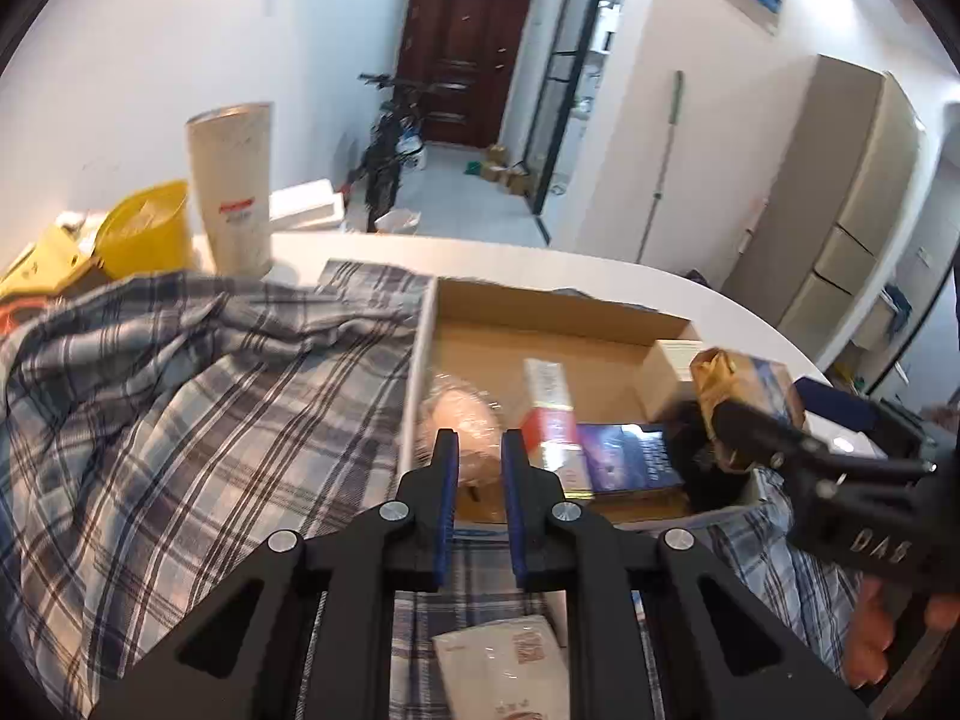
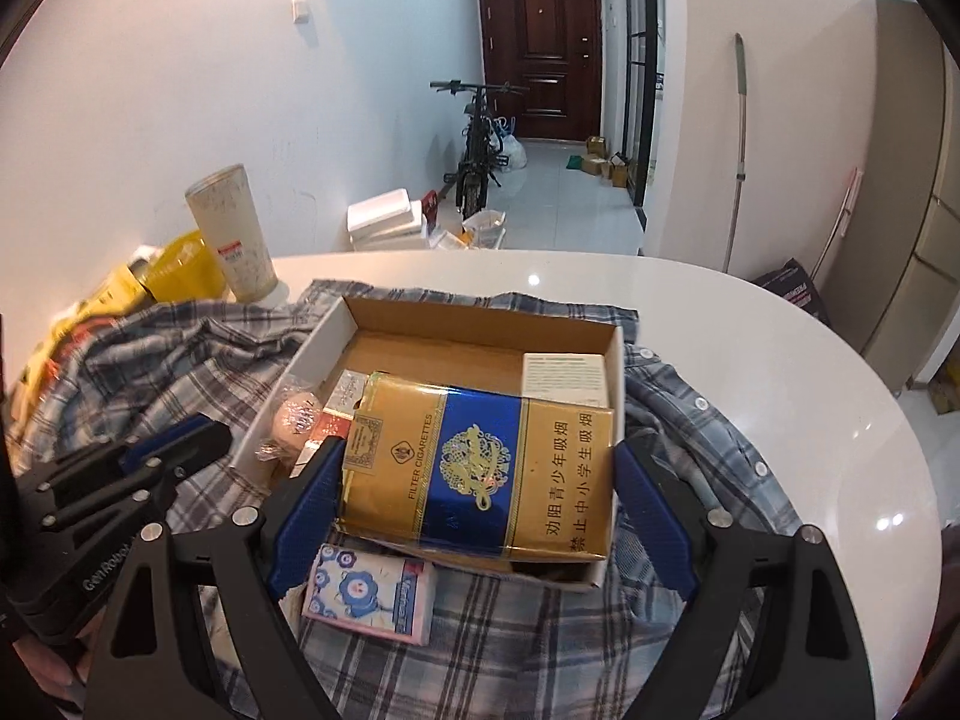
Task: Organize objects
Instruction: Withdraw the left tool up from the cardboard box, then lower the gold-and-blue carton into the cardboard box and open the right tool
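Observation:
My right gripper [image 2: 480, 456] is shut on a gold-and-blue cigarette pack [image 2: 480, 468], with a blue pad pressed against each side, over the near end of an open cardboard box [image 2: 480, 315]. The left wrist view shows that pack [image 1: 744, 378] at the right. In the box lie a plastic-wrapped pinkish round item [image 1: 462, 414], a red-and-white pack [image 1: 549, 420], a dark blue box [image 1: 630, 456] and a beige carton [image 2: 564, 378]. My left gripper [image 1: 477, 438] is shut on nothing, over the box's near left corner. A flowered tissue pack [image 2: 372, 594] lies in front of the box.
The box rests on a crumpled plaid shirt [image 1: 180, 390] spread over a round white table [image 2: 780, 360]. A tall cream cup [image 2: 234, 234] and yellow bags [image 1: 144, 228] stand at the table's back left. Beyond the far edge are a bicycle and floor clutter.

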